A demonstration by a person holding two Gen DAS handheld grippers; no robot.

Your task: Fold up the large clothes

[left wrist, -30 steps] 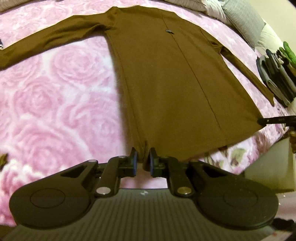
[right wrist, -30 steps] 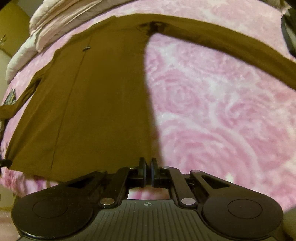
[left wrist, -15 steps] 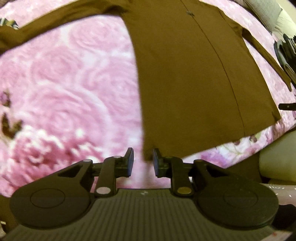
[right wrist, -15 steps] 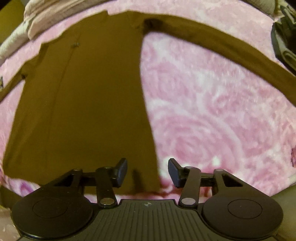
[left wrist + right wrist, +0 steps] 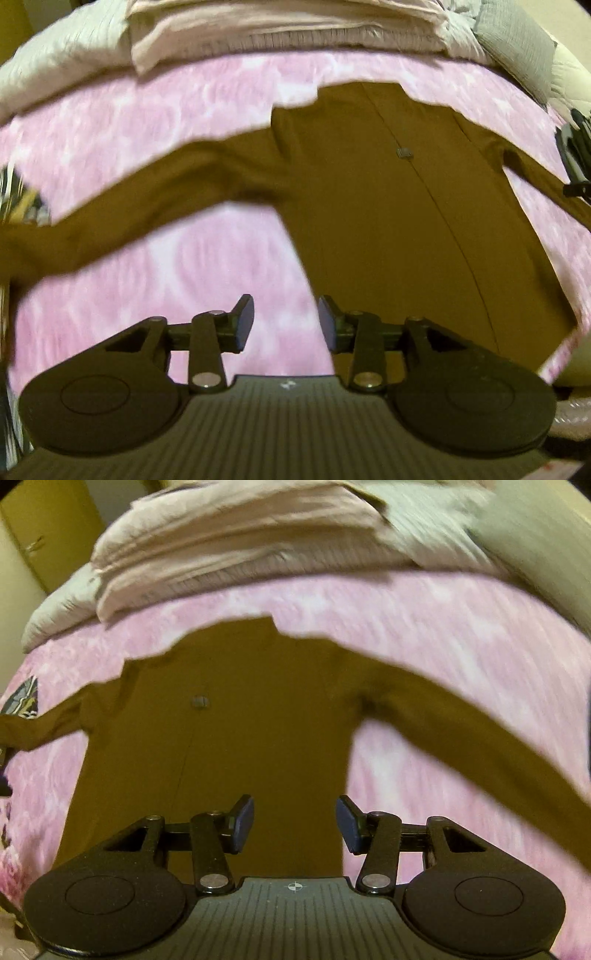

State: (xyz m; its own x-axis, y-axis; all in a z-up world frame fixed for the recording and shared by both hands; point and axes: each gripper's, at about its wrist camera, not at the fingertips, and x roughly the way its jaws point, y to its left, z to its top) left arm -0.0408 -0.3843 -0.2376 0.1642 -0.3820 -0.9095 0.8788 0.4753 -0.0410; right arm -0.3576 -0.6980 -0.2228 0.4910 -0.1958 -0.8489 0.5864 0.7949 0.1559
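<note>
A brown long-sleeved shirt [image 5: 388, 229] lies flat on the pink rose-patterned bedspread [image 5: 147, 122], collar toward the far end and both sleeves spread out. In the left wrist view my left gripper [image 5: 285, 323] is open above the bedspread beside the shirt's left side edge, holding nothing; the left sleeve [image 5: 129, 218] stretches away to the left. In the right wrist view the shirt [image 5: 229, 738] fills the middle. My right gripper [image 5: 294, 821] hangs open over its lower right part, empty. The right sleeve [image 5: 480, 738] runs off to the right.
Folded pale pink and white bedding [image 5: 277, 26] and a grey pillow [image 5: 517, 44] are piled at the head of the bed. A dark object [image 5: 574, 155] sits at the right edge of the bed. The same bedding [image 5: 240, 546] shows in the right wrist view.
Both grippers were shut on the shirt's bottom hem a second ago; they have opened, let it go and lifted or tilted up, so the collar and bedding now show.
</note>
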